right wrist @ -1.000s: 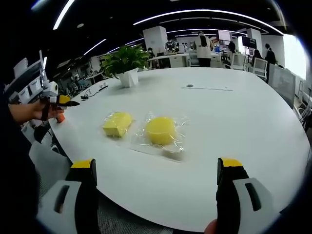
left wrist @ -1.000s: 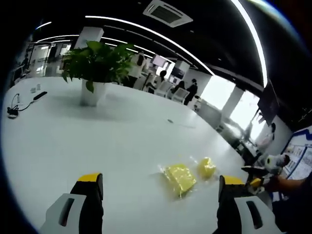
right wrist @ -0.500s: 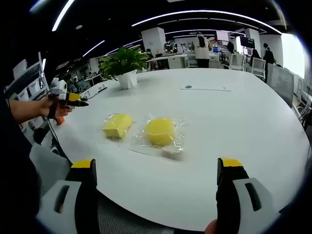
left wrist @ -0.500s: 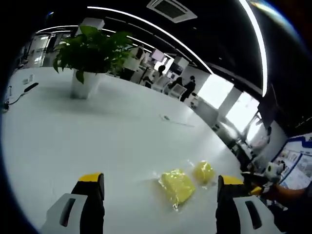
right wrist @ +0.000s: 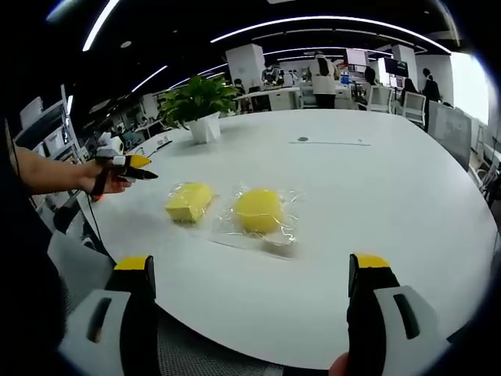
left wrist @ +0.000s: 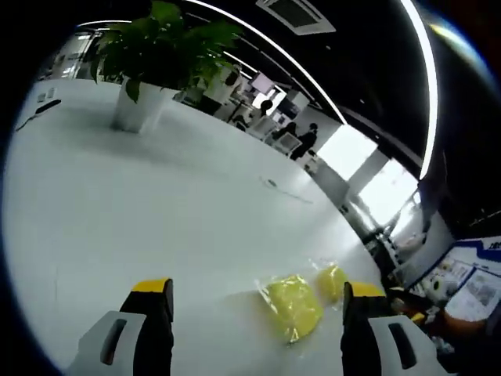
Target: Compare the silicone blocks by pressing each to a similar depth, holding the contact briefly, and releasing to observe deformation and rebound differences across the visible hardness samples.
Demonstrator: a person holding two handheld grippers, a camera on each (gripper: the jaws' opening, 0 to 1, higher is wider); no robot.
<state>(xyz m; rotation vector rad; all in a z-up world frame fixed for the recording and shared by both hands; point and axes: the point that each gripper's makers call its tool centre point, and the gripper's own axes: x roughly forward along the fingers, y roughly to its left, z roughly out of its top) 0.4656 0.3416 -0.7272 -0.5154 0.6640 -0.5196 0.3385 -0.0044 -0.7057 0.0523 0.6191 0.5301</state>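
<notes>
My right gripper [right wrist: 250, 270] and left gripper [left wrist: 249, 294] both have jaws apart, holding nothing. 2 bagged yellow blocks: the square block [right wrist: 189, 200] lies with its long axis toward the plant [right wrist: 200, 98], beside the round block [right wrist: 259, 210].

Both tools are spread wide, gripping nothing. In the right gripper view, the left tool [right wrist: 141, 168] reaches in from the left, held in the person's hand [right wrist: 102, 178] on an outstretched forearm. The right tool [right wrist: 252, 294] hangs level.

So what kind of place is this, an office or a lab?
Most likely an open-plan office: a big white table with a potted plant, long strip ceiling lights, and people among chairs behind.
</notes>
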